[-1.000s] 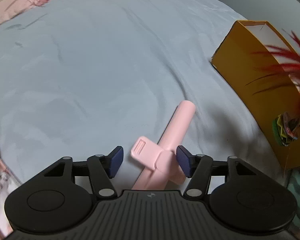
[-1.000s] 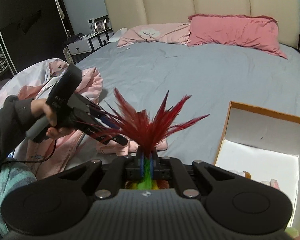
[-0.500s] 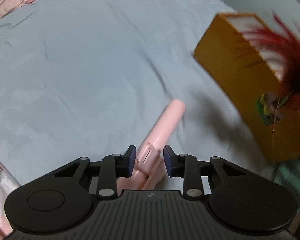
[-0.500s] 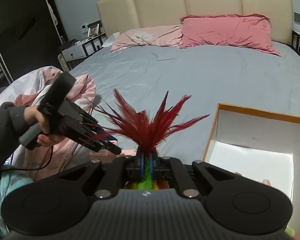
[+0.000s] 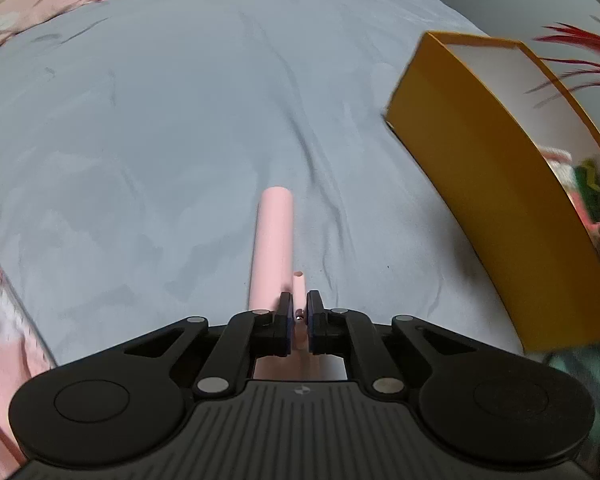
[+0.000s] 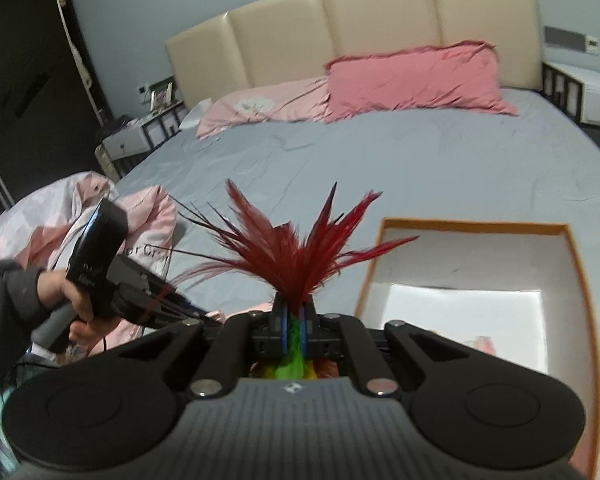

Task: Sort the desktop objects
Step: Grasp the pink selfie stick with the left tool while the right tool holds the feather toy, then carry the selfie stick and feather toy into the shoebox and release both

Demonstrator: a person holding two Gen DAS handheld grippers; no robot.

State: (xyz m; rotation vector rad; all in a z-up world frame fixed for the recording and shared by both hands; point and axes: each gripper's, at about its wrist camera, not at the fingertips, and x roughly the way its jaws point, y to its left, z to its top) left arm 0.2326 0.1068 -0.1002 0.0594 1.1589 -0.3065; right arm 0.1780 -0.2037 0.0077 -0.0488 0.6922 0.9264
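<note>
Since a second ago, left gripper [image 5: 297, 322] is clamped on the pink plastic tube gadget [image 5: 272, 240], now lifted, pointing at 12 o'clock; yellow cardboard box [image 5: 488, 184] at 2. Right gripper [image 6: 293, 330] is clenched on the red feather toy [image 6: 296, 248]. Thin-tab grip: the gadget could be twisted loose.

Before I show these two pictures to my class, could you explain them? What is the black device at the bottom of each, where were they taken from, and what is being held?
No robot here: a person holds a black two-finger gripper in each hand, each carrying a wide-angle camera looking along its fingers. One picture comes from the left gripper, shut on a pink tube-shaped object. The other comes from the right gripper, shut on a red feather toy. In that view you can also see the person's left hand. Everything sits on a bed with a grey-blue sheet, beside an open orange box for the sorted things.
</note>
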